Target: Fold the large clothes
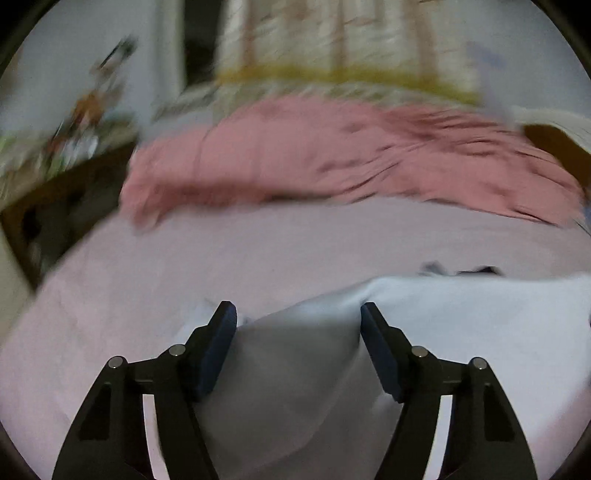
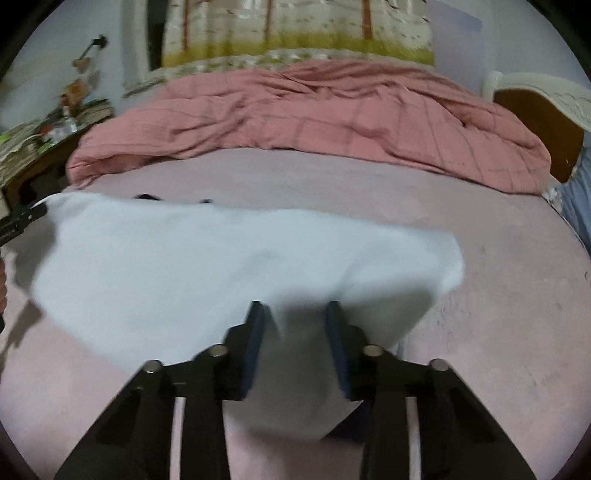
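A large white garment (image 2: 221, 258) lies spread across the pink bed sheet (image 2: 498, 295). My right gripper (image 2: 295, 310) is at its near edge. Its jaws stand narrow, with a raised fold of the cloth pinched between the blue pads (image 2: 255, 332). In the left wrist view the same white garment (image 1: 461, 325) runs off to the right. My left gripper (image 1: 298, 314) stands wide over the garment's left end. Cloth lies between its pads (image 1: 221, 339), which do not press on it. One finger of the left gripper (image 2: 22, 218) shows at the garment's far left corner.
A rumpled pink quilt (image 2: 314, 110) lies across the far side of the bed, below a patterned curtain (image 2: 295, 33). A cluttered dark wooden side table (image 2: 33, 147) stands at the left. A brown and white headboard (image 2: 535, 110) and blue fabric (image 2: 580, 192) are at the right.
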The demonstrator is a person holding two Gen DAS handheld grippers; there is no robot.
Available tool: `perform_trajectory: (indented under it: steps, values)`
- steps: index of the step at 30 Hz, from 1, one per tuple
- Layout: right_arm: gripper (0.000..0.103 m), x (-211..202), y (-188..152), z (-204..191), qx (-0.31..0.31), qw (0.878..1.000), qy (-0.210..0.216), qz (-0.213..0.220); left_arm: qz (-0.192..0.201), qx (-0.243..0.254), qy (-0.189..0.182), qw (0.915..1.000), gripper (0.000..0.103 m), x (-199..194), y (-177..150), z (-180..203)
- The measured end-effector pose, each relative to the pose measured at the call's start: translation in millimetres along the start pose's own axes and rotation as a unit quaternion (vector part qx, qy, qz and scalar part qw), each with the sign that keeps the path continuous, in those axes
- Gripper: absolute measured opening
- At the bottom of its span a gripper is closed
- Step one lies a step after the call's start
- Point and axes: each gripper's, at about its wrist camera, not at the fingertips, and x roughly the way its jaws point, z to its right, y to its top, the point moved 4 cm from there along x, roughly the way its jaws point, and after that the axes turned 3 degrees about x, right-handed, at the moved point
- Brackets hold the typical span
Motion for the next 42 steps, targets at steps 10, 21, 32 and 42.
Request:
perform_trajectory:
  steps: [10,21,32,42]
  values:
    - [0.022,84,22,8,0.053,0.998,0.013,-0.033,-0.013,-0.029,-0.013,0.9994,0.069,32,-24,-16]
    - [0.023,28,26,-12,0.030,0.997,0.054,0.037,0.090,0.008,0.000,0.9959,0.078,-41,-10,13]
    - [0.022,-12,16,-104,0.006,0.982,0.183,-0.053,-0.024,0.026,-0.207,0.9776,0.025,-78,-14,108]
    - [0.015,29,-18,-84,0.056,0.975,0.163,-0.137,-0.136,-0.032,-0.229,0.9634,0.015,-3,-56,175]
